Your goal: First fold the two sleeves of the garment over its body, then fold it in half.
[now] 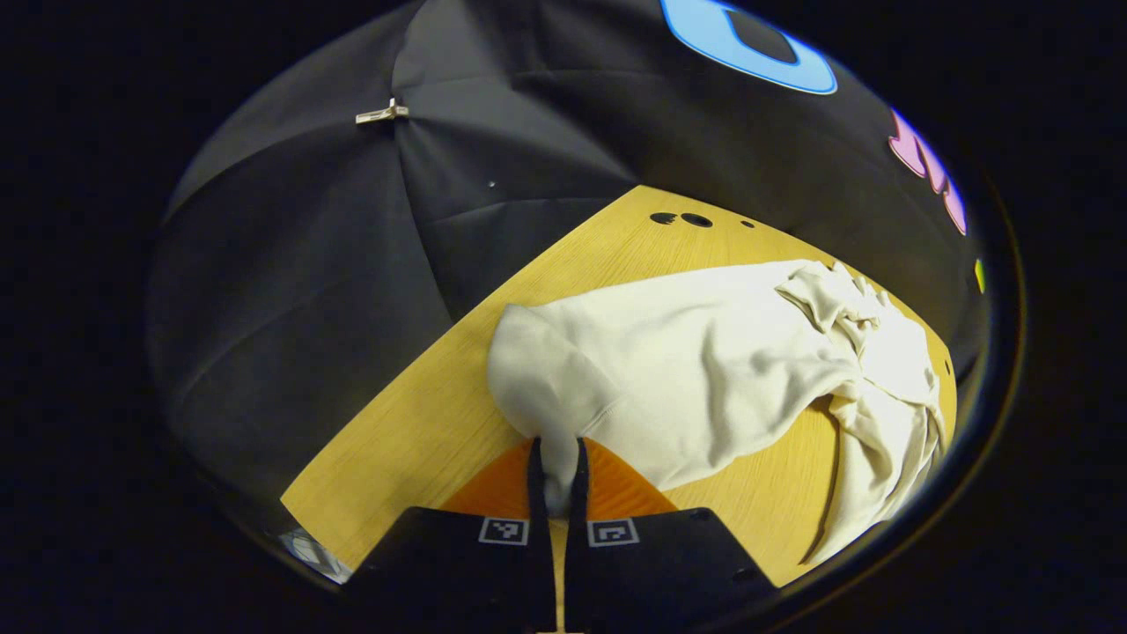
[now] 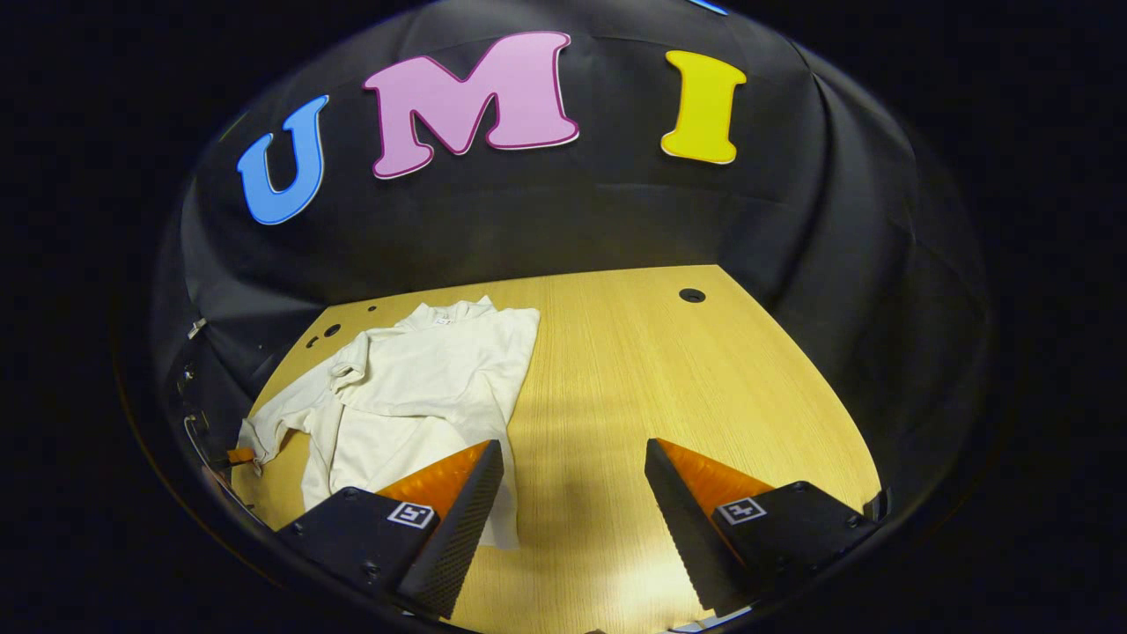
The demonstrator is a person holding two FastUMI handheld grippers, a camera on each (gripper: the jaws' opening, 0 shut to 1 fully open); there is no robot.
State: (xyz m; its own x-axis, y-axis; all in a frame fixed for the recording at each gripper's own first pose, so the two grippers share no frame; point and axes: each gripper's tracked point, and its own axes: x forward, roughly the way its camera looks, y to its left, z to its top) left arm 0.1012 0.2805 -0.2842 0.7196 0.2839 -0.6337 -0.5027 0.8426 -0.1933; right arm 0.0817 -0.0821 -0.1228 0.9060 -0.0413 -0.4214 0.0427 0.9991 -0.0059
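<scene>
A cream garment (image 1: 704, 370) lies on the wooden worktop (image 1: 423, 423), its body spread flat and one sleeve (image 1: 880, 440) bunched at the far side. The left hand-held gripper (image 1: 556, 475) is pinched tight on a fold of the cloth at the garment's near edge. In the right gripper view, the right hand-held gripper (image 2: 572, 475) is spread wide and holds nothing above bare wood, just beside the garment's hem.

My left gripper (image 1: 557, 480) hides the sleeve end it pinches. The garment (image 1: 704, 370) runs off the view's lower right edge — its hem lost there.
</scene>
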